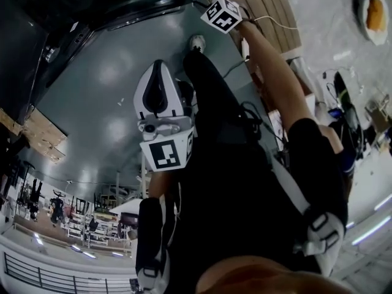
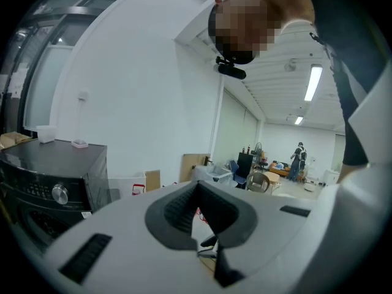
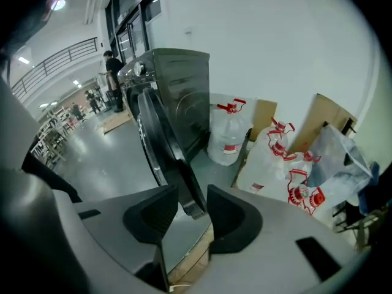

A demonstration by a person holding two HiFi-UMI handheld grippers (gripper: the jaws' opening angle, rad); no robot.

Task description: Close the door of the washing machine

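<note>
Presently, we find the washing machine [image 3: 180, 84] at 11 o'clock in the right gripper view. Its round door [image 3: 160, 143] stands wide open and is seen nearly edge-on, reaching from the cabinet down toward centre frame. The right gripper [image 3: 193, 192] has its jaws apart, and the door's free edge sits in the gap between them; we cannot confirm that either pad presses on it. The left gripper [image 2: 199, 241] has its jaws together with nothing between them, and it points away from the work. We judge the door to be rigid, fairly heavy for its size and free on its hinge. It should therefore answer to a steady push or a light pinch at the free rim, farthest from the hinge. The glossy rim may slip, and a hard swing would slam the latch. On coverage, only the right gripper view shows the door edge against the jaws, along with water jugs [image 3: 228, 136] at 3 o'clock and cardboard [image 3: 334, 118] at 2 o'clock. The left gripper view shows instead a dark cabinet [image 2: 55, 164] with a dial [image 2: 59, 193] at 8 o'clock, which we take to be the machine's front. The head view shows neither jaw gap; it places the right gripper at 12 o'clock beside the machine's dark bulk, above the grey floor [image 1: 110, 78].
</note>
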